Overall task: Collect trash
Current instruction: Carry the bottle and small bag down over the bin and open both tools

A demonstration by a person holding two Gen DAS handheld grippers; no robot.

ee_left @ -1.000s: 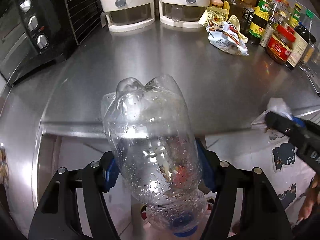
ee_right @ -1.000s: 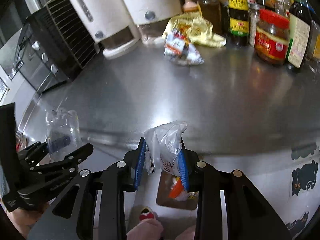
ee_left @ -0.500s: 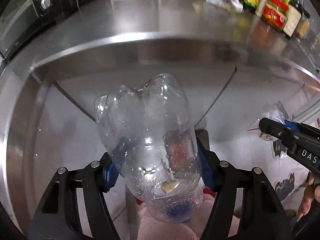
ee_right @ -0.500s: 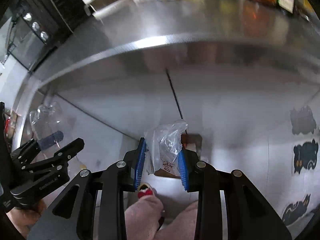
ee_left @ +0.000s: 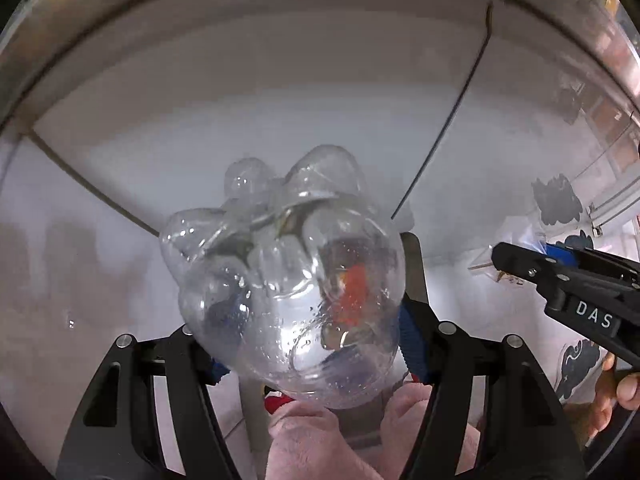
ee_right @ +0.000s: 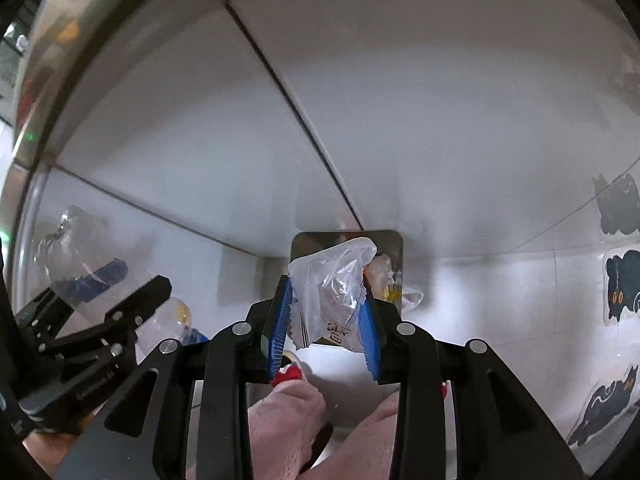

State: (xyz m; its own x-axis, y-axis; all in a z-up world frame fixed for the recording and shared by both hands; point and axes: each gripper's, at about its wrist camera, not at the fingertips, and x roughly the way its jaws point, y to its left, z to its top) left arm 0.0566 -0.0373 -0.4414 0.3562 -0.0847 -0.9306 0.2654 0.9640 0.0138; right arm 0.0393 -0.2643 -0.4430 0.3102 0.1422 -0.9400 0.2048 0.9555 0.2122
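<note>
Left hand-held gripper (ee_left: 308, 344) is clamped on a clear bottle (ee_left: 286, 280) held base-forward, while right hand-held gripper (ee_right: 324, 320), jaws just opening, has a crumpled plastic bag (ee_right: 332, 280) between its pads, both below the desk edge (ee_left: 120, 12).

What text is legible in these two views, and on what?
"DAS": white letters on the right tool's black body, cut off by another part.
Embossed lettering on the left tool's body: too faint to read.
Dark print on the plastic bag in the right tool: too small.
Plastic bottle: no label.
</note>
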